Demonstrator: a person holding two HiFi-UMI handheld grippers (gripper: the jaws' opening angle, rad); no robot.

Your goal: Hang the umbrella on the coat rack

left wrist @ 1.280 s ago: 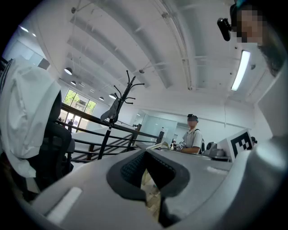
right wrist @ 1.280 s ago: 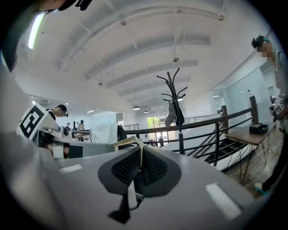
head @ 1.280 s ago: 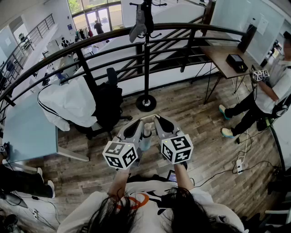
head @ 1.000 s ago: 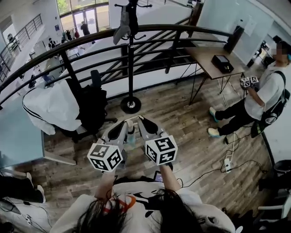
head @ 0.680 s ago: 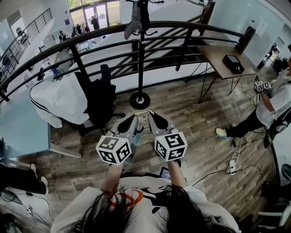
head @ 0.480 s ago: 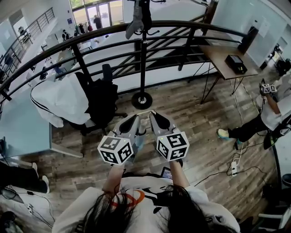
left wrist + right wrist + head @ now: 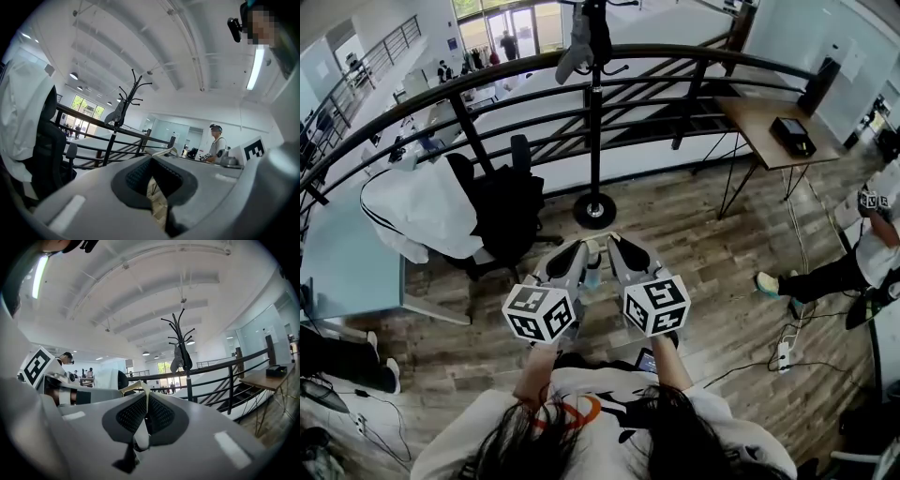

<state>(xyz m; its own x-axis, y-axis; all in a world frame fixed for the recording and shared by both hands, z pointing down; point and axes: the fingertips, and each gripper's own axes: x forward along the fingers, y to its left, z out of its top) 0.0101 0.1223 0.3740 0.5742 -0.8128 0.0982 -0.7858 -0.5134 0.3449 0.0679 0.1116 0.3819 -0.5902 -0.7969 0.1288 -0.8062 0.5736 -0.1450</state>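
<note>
The grey plastic left gripper (image 7: 579, 249) and the grey plastic right gripper (image 7: 616, 246) were close together. Each had its jaws squeezed shut on the thin, soft cream strap (image 7: 144, 394). I think each one pinched a side to hold the loop ready for a hook. The small pale blue folded umbrella (image 7: 593, 272) seemed to hang between them, over the brown wooden floor (image 7: 675, 225). Farther off stood the tall black metal coat rack (image 7: 595, 122), with curvy hooks and a round foot. Behind it ran the dark curved railing (image 7: 675, 64).
</note>
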